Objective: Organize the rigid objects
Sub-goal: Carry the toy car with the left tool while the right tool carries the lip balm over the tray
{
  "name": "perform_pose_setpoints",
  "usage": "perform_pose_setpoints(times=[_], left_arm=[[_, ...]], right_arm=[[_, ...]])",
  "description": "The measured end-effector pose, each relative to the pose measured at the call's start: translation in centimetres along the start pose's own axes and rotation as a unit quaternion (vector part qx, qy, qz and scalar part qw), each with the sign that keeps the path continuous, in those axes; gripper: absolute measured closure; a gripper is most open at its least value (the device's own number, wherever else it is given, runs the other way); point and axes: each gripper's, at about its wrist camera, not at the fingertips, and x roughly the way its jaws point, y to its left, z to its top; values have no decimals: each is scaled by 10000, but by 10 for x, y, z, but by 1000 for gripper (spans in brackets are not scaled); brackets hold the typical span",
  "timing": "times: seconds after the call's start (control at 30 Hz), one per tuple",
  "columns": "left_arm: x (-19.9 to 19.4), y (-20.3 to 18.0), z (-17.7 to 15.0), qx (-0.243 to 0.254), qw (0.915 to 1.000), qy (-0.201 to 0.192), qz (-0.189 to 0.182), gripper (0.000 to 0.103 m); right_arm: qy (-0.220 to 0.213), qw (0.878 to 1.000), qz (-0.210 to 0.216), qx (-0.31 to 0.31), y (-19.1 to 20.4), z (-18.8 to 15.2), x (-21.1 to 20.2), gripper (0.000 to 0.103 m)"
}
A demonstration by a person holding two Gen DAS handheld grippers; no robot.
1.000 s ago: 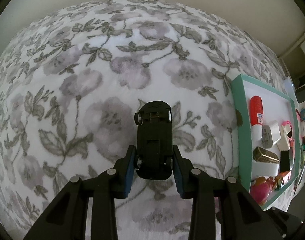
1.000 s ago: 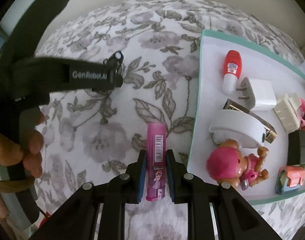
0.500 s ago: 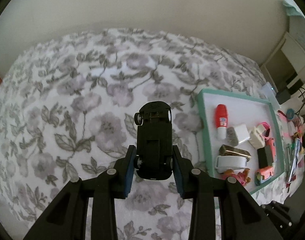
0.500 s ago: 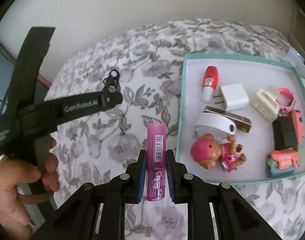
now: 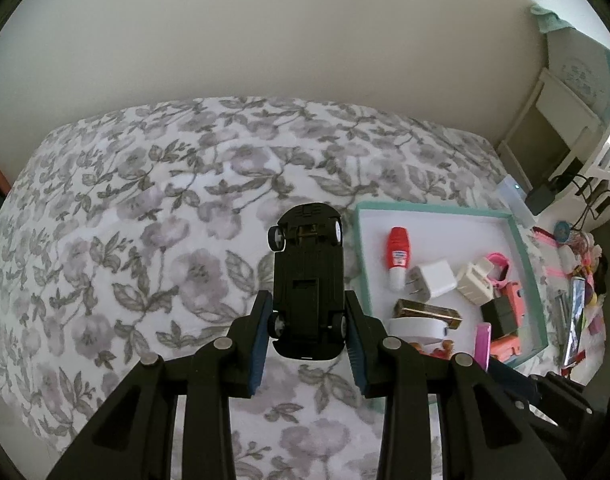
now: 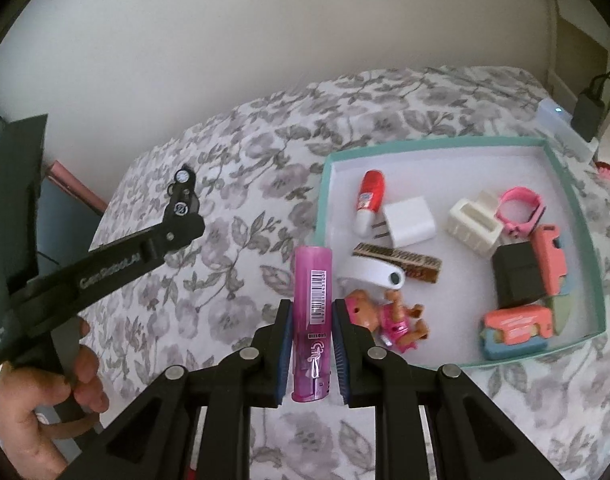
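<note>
My left gripper (image 5: 307, 302) is shut on a black toy car (image 5: 307, 264), which points away with its underside and wheels facing the camera, held above the floral bedspread (image 5: 153, 216). My right gripper (image 6: 312, 310) is shut on a pink lighter (image 6: 311, 300) with a barcode label. It hangs just left of the teal-rimmed white tray (image 6: 577, 200). The tray (image 5: 433, 209) lies to the right of the car in the left wrist view, and the pink lighter (image 5: 482, 344) shows over its near edge.
The tray holds a red-and-white tube (image 6: 369, 200), a white charger plug (image 6: 409, 220), a gold bar (image 6: 401, 260), a pink doll (image 6: 385, 316), a black box (image 6: 517, 276) and coral toys (image 6: 517, 326). A hand (image 6: 37, 412) grips the left tool. Clutter and cables lie beyond the tray (image 5: 581, 264).
Both grippers have risen from the bedspread with their objects still held. The tray looks smaller and lies more fully in both views, and the right gripper has drawn nearer its left rim.
</note>
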Motion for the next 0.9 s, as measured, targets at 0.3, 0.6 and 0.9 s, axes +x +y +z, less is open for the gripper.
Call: perform_pose_setpoints(times=[0.3, 0.6, 0.9], left_arm=[[4, -39, 2, 321, 9993, 87, -141, 67], [15, -79, -4, 652, 9970, 296, -288, 67], [32, -115, -16, 924, 9932, 541, -454, 67]], right_arm=[[-29, 9996, -166, 219, -31, 5, -7, 83], [-3, 9980, -509, 381, -60, 6, -8, 83], [90, 9933, -790, 845, -107, 3, -9, 83]])
